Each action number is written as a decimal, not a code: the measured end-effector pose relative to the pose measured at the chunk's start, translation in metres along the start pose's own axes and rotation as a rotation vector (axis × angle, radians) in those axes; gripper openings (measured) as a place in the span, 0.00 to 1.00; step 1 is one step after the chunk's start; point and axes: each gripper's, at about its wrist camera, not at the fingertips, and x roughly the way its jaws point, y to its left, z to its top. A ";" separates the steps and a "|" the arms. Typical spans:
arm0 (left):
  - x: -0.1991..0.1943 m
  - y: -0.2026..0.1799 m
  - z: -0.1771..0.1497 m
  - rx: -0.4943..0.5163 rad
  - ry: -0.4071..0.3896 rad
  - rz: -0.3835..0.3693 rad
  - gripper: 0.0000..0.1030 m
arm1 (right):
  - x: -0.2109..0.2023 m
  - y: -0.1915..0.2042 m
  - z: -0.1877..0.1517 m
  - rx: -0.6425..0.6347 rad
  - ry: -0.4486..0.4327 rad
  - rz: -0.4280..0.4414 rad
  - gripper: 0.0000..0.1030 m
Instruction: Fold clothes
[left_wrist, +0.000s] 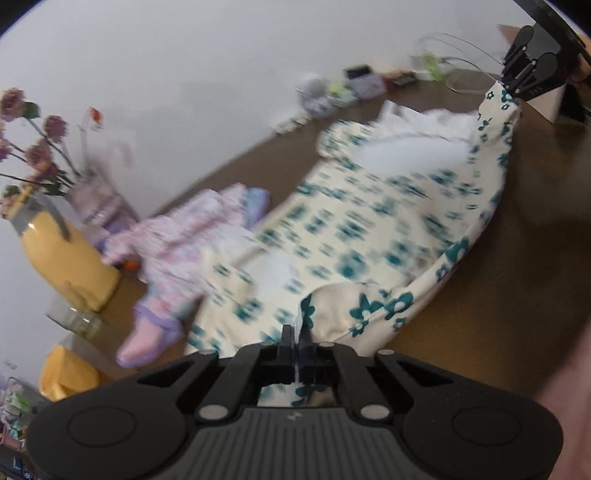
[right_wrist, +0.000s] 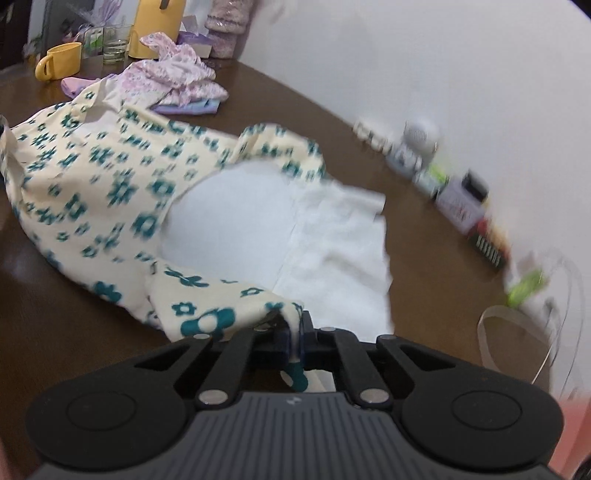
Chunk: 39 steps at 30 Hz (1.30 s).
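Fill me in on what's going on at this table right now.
A person is folding clothes with two hand-held grippers. The left gripper and the right gripper are each shut on an edge of the cream garment with teal flowers, holding it stretched over the brown table. Its white lining faces up. A crumpled pink floral garment lies farther back, near a yellow mug.
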 end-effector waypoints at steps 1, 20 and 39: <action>0.006 0.005 0.003 -0.012 0.000 0.015 0.00 | 0.009 -0.004 0.008 -0.007 0.009 0.001 0.03; 0.074 0.042 0.002 -0.171 0.093 0.072 0.00 | 0.121 -0.024 0.095 -0.143 0.084 0.007 0.04; 0.090 0.040 -0.010 -0.235 0.117 0.106 0.01 | 0.187 -0.007 0.118 -0.211 0.171 0.026 0.05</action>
